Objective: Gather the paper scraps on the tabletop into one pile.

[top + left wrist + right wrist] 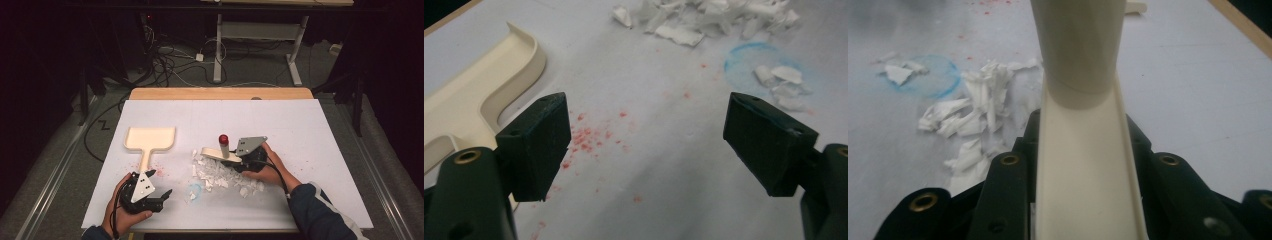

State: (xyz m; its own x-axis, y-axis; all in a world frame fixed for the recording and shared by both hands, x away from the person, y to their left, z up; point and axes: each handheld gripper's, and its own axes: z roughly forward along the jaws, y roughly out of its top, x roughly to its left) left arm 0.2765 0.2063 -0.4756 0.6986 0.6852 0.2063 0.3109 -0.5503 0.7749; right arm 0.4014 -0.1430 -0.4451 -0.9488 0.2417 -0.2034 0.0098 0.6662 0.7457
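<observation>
Gripping the cream handle of a brush (1083,165) between closed jaws: right gripper (239,159), held over the right edge of a heap of white paper scraps (220,176) near the middle of the desk (310,150). Brush pointing left from the hand across the scraps, a small red-topped cylinder (223,145) standing just behind it. Standing wide open with nothing between the jaws: left gripper (162,184), low at the front left of the desk, jaws aimed toward the scraps. Lying flat just beyond that gripper, a cream dustpan (149,140), pan end away from the person, handle end near the left jaw. Scattered on the white sheet between dustpan handle and scraps, fine red specks (589,137). Drawn nearer the front edge, a faint blue ring (756,62) with a few scraps beside it, well apart from the dustpan.
</observation>
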